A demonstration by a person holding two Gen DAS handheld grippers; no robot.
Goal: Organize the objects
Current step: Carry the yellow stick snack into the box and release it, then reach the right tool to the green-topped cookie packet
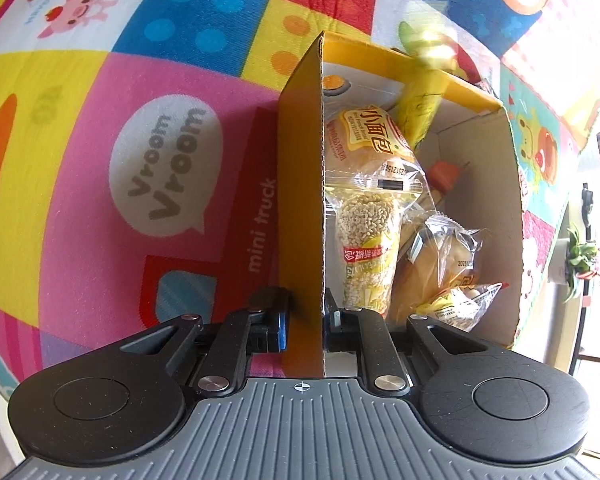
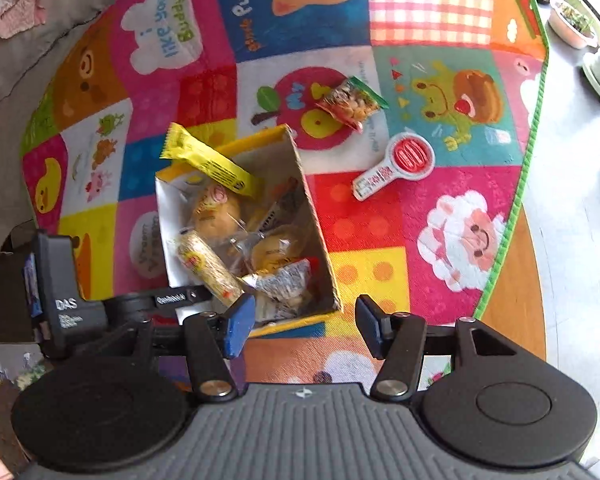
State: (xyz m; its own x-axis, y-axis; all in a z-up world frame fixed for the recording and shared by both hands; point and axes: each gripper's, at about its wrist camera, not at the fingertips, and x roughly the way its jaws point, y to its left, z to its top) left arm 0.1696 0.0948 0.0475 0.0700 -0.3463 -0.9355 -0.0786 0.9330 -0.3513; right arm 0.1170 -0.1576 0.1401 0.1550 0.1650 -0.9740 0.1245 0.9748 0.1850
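Covering what seems pale floor: patchwork play mat (image 2: 440, 208).

yellow box (image 2: 320, 236), yellow wrapper (image 2: 212, 162), bright patchwork cartoon mat (image 2: 380, 208).

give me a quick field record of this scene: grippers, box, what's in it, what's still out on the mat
left gripper: shut on the box wall, one finger inside, one outside
right gripper: open, empty, above the near edge of the box
box: open-top cardboard, yellow outside, standing on the play mat
in box: bread rolls, grain bar, other wrapped snacks
yellow packet: sticking out over the far rim
still on mat: peanut packet, white and red round-headed item
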